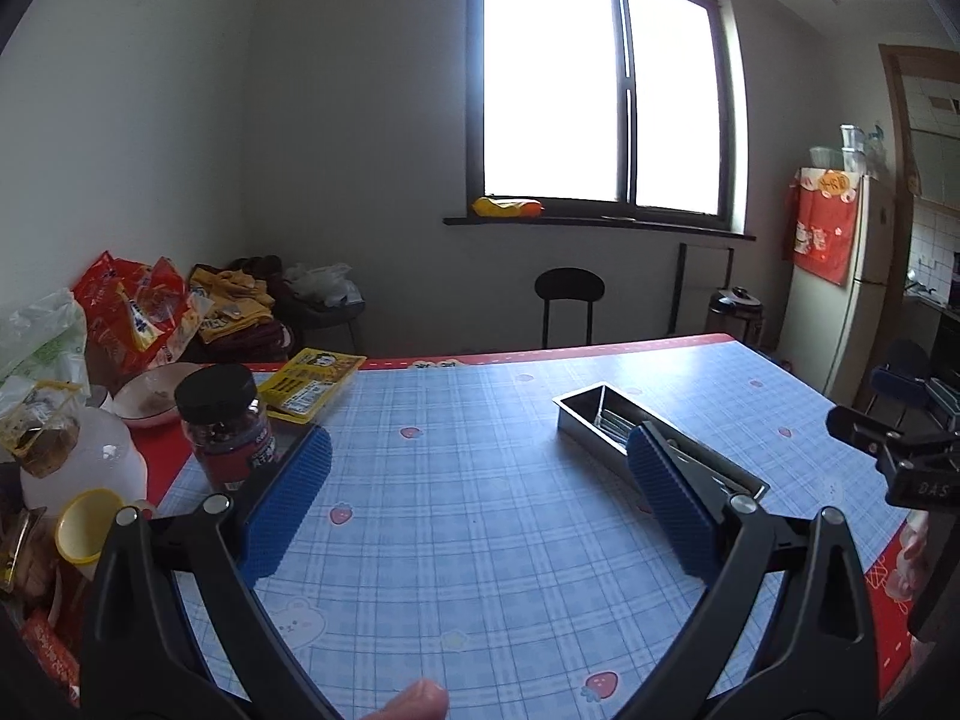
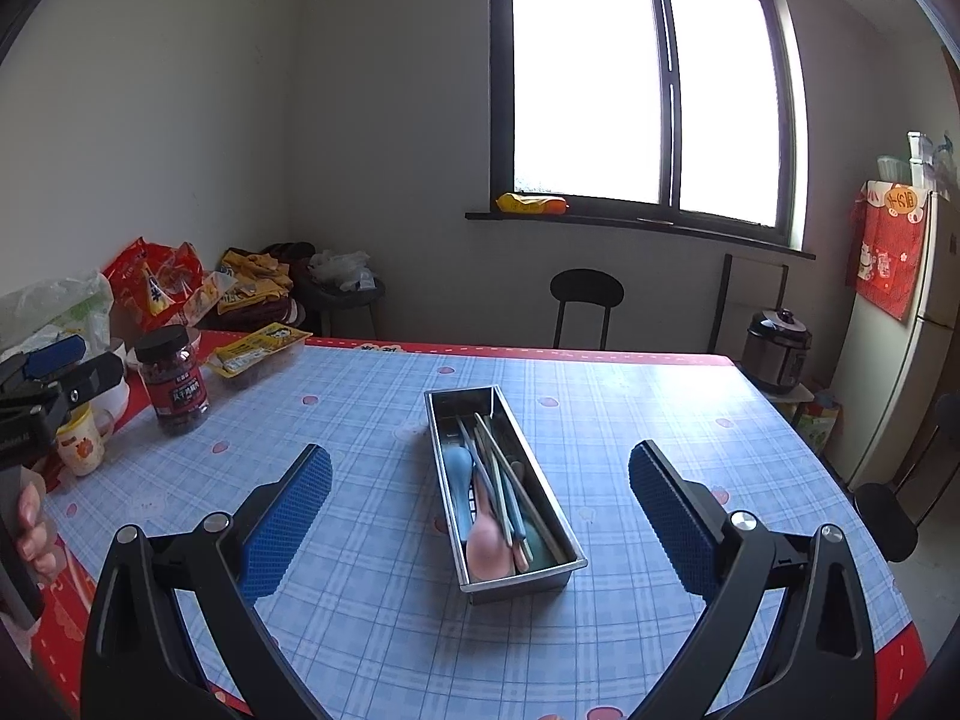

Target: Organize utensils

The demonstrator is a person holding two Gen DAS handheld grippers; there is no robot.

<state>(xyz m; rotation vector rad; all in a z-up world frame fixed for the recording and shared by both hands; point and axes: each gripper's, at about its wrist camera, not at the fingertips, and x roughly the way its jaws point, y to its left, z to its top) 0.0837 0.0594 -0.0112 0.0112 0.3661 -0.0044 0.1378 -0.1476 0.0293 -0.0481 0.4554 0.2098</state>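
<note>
A steel utensil tray (image 2: pixel 447 468) lies on the blue checked tablecloth (image 2: pixel 630 420). It holds a pink spoon (image 2: pixel 487 543), a blue spoon (image 2: pixel 459 471) and several chopsticks (image 2: pixel 501 468). My right gripper (image 2: pixel 480 510) is open and empty, hovering above the tray's near end with a finger on each side. My left gripper (image 1: pixel 480 498) is open and empty over bare cloth left of the tray (image 1: pixel 585 414), whose near end is hidden behind the right blue pad (image 1: pixel 672 510). The left gripper also shows at the left edge of the right wrist view (image 2: pixel 54 372).
At the table's left edge stand a dark-lidded jar (image 2: pixel 172 381), a yellow food pack (image 2: pixel 258 351), a small cup (image 2: pixel 81 441), a bowl (image 1: pixel 159 396) and snack bags (image 1: pixel 129 306). A black chair (image 2: pixel 585 303) stands beyond the far edge, a fridge (image 2: pixel 900 324) at right.
</note>
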